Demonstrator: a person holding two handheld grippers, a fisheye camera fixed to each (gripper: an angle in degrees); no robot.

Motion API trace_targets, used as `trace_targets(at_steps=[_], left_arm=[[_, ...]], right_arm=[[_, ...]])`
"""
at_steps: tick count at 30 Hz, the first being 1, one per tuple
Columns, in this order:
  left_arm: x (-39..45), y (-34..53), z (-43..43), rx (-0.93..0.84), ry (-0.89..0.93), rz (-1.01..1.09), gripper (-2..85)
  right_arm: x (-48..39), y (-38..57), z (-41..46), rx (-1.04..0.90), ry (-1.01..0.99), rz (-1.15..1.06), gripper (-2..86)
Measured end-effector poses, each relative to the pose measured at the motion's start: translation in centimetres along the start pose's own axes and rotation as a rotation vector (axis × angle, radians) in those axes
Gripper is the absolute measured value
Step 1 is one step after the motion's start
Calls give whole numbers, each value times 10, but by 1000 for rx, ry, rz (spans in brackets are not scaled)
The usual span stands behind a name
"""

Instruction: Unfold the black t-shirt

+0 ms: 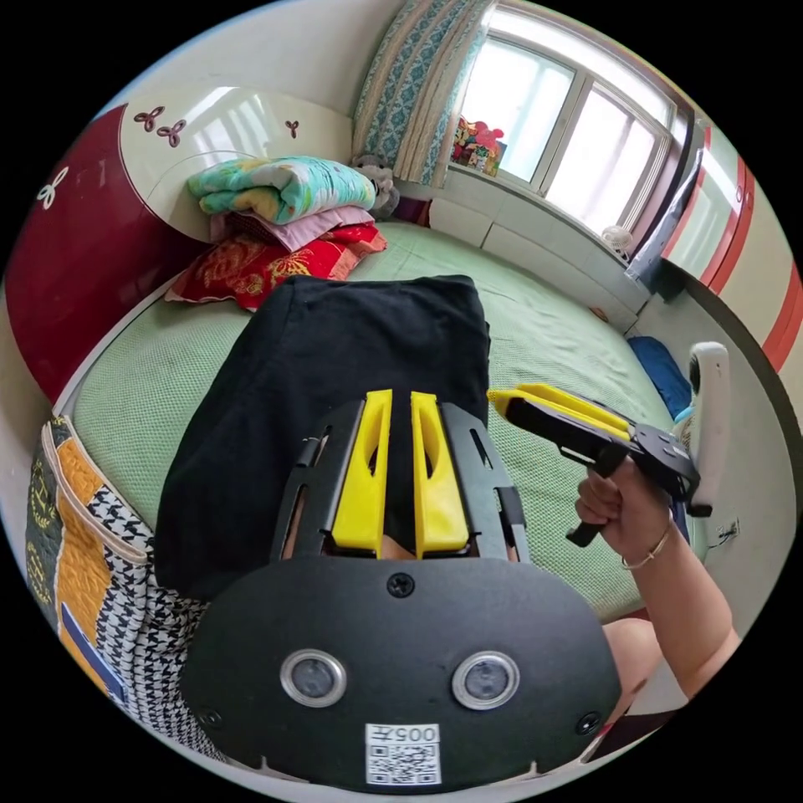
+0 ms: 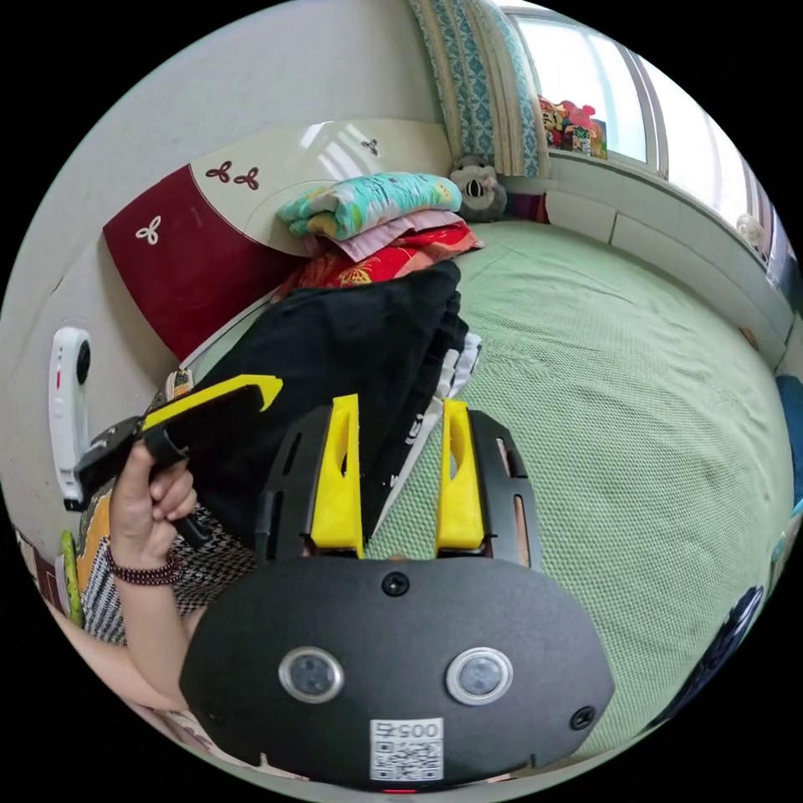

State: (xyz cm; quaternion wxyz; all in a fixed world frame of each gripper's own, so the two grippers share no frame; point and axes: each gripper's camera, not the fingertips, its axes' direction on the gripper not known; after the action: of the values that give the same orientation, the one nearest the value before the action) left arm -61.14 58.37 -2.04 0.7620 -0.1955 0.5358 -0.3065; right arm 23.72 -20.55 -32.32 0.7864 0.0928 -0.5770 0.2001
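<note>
Not much to read here tbh. The left gripper (image 1: 400,401) and the right gripper (image 2: 400,410) each carry a white sticker (image 1: 402,753) (image 2: 406,749) with a square code and a short printed line. There's white lettering (image 2: 414,435) on the black t-shirt (image 2: 351,335), too small to make out.

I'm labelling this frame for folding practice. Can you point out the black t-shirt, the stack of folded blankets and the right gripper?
black t-shirt (image 1: 335,351): left gripper view, its flat top.
stack of folded blankets (image 1: 280,188): left gripper view, top blanket.
right gripper (image 2: 393,435): right gripper view, between jaw tips.
</note>
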Motion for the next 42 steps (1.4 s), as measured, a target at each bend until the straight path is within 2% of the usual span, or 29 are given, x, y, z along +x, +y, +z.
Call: trace_targets(at_steps=[6,14,21,26,31,33,36,42], left_arm=[[-18,-9,1,-3,12,-3,54],[-36,-18,7,2,33,-12,54],[-44,-27,21,-4,31,-14,54],[-45,-30,32,4,33,-22,54],[-40,-33,50,-2,25,-22,54],[-34,-34,61,-6,22,-11,54],[-26,-36,75,-7,11,-3,54],[-12,-34,95,29,-2,-18,53]], right_arm=[[-4,-22,33,-67,-9,23,126],[-18,-36,34,-32,11,-13,67],[13,-44,54,-92,-161,113,79],[-2,-52,38,31,-121,3,23],[22,-61,71,-131,-182,128,52],[23,-63,67,-92,-187,94,28],[8,-65,60,-63,-87,-44,1],[18,-74,21,20,-119,-40,-8]])
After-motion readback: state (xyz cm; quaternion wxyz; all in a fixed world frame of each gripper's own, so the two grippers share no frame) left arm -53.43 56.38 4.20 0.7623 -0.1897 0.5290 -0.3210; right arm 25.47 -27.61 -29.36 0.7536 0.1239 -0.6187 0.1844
